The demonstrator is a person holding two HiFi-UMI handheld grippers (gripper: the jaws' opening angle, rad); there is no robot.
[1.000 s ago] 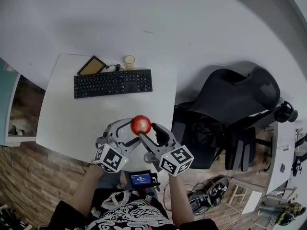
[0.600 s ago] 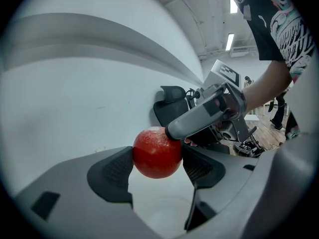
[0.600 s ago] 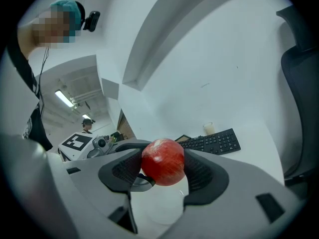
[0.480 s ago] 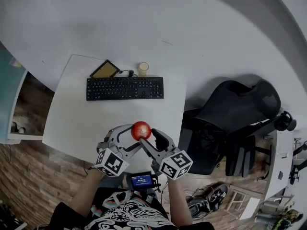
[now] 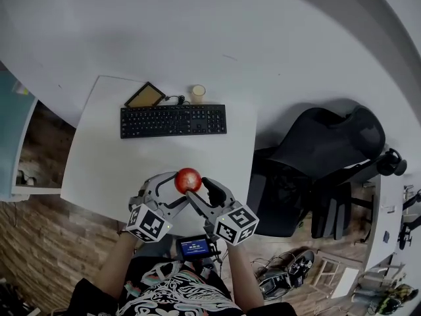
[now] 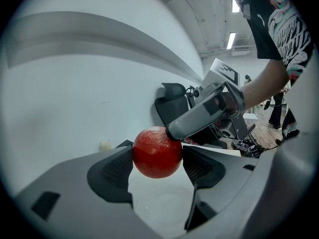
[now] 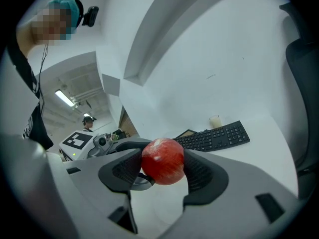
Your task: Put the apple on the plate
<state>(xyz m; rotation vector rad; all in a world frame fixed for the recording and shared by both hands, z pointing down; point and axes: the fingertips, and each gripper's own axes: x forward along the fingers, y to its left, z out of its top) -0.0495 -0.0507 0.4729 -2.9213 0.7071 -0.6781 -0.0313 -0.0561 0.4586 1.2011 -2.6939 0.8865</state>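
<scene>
A red apple (image 5: 188, 180) hangs just above the near edge of the white table (image 5: 99, 170), and both grippers meet on it. My left gripper (image 5: 179, 187) comes in from the left, and in the left gripper view its two pads press the apple's (image 6: 157, 152) sides. The right gripper (image 5: 198, 188) comes in from the right, shut on the same apple (image 7: 163, 161). A faint round white rim, perhaps the plate (image 6: 164, 203), shows on the table below the apple. In the head view the grippers hide it.
A black keyboard (image 5: 173, 120) lies across the far part of the table, with a small pale cup (image 5: 197, 93) and a brown flat pad (image 5: 145, 95) behind it. A black office chair (image 5: 316, 157) stands right of the table. Bare tabletop lies left of the grippers.
The head view has shifted, so the table sits lower and further right in it. Both grippers and the apple have drifted slightly left. The hold on the apple looks the same.
</scene>
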